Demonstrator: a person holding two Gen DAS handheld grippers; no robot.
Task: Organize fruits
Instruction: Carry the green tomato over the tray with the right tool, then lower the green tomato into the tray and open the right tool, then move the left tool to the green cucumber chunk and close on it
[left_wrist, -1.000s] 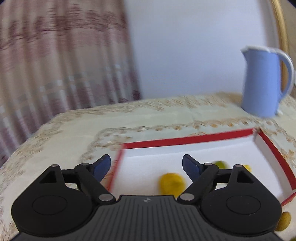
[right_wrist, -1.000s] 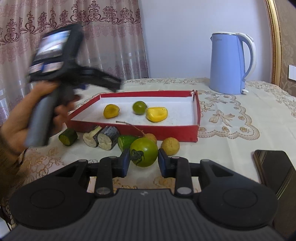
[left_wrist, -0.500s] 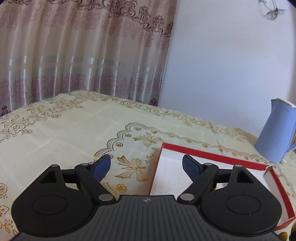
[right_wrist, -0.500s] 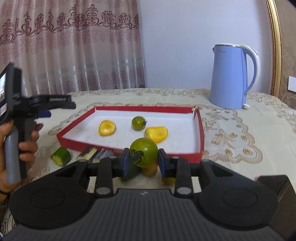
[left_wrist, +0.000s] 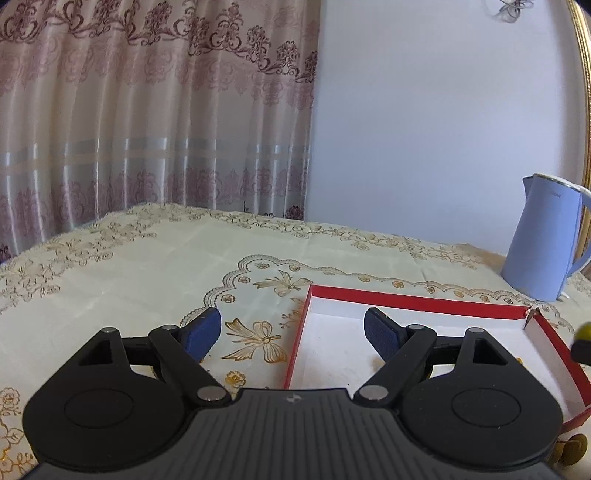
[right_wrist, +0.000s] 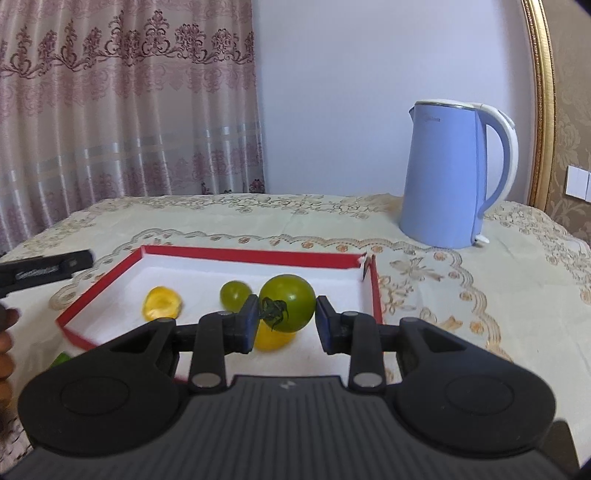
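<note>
A blue electric kettle (right_wrist: 448, 173) (white lid and handle) stands on the counter's embroidered cream tablecloth (right_wrist: 498, 280), before a patterned pink curtain (right_wrist: 122, 103).

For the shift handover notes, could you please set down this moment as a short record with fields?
right gripper: shut on the green tomato, held above the tray
left gripper: open, nothing between its fingers, over the tray's left edge
tray: red rim, white floor
in tray: yellow fruit, small green fruit, another yellow fruit partly hidden behind the tomato
kettle: blue, upright on the tablecloth, beyond the tray's right corner
task state: tomato not yet set down
</note>
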